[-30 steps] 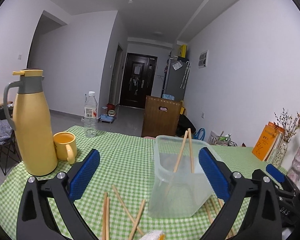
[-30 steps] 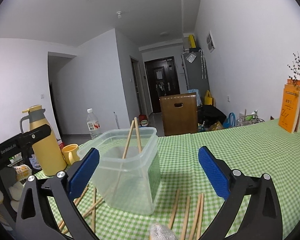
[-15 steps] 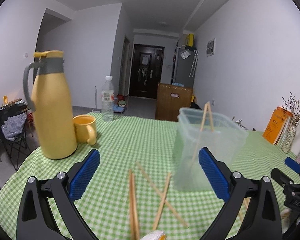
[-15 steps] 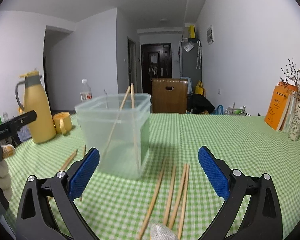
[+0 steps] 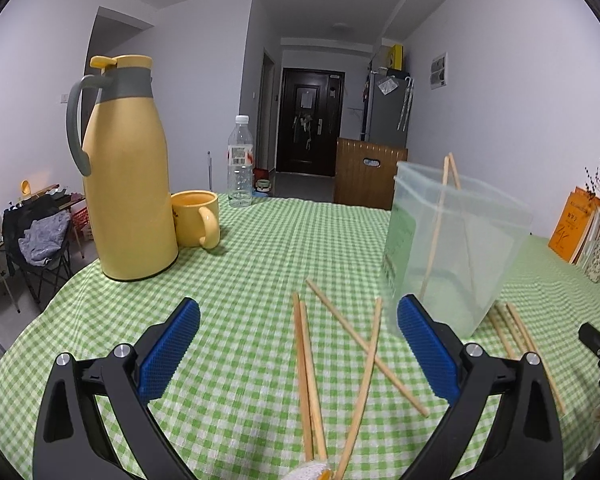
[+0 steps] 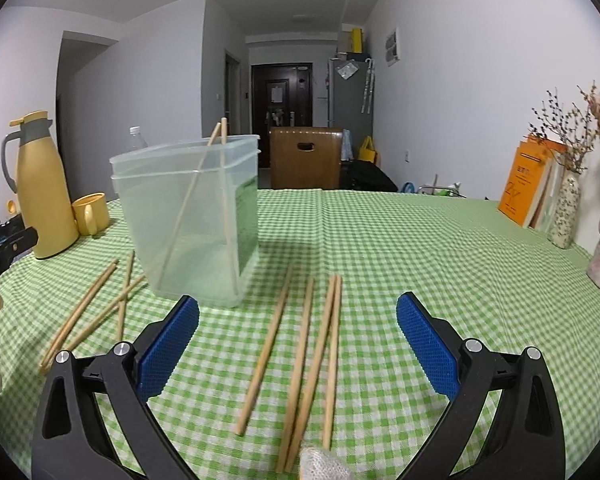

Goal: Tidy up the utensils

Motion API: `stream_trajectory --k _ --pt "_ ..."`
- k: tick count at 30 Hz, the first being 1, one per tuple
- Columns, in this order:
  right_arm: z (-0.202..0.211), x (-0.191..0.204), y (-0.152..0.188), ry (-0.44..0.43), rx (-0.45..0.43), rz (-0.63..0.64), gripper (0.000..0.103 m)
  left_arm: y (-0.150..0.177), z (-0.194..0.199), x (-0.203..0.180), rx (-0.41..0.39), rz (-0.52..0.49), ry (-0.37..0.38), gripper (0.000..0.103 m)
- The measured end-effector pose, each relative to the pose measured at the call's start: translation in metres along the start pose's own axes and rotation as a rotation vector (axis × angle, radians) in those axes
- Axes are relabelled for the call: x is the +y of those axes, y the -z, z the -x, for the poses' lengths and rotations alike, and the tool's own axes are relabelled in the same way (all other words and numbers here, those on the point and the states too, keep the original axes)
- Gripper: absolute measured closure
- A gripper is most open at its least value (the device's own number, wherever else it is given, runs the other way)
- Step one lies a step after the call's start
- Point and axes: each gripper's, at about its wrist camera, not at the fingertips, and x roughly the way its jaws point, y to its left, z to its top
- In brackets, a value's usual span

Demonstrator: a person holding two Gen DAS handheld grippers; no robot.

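Over the green checked cloth we hold both tongs, left gripper and right gripper, spread wide above loose chopsticks beside the clear tub.

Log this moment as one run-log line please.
left gripper: open, empty | right gripper: open, empty | clear container: two chopsticks inside | loose chopsticks: on table both sides

two chopsticks in container, eight chopsticks on table, one mug
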Motion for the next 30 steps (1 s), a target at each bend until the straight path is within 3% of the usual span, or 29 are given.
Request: stream_trajectory --k 9,30 --pt "0.000 0.001 0.012 0.042 -0.019 0.001 0.008 0.021 -0.002 -0.004 -0.034 -0.038 -0.044 0.007" --pt "0.015 -0.004 0.012 0.085 -0.100 -0.023 0.008 0.025 0.010 -0.006 -0.096 -0.043 -0.045 0.007"
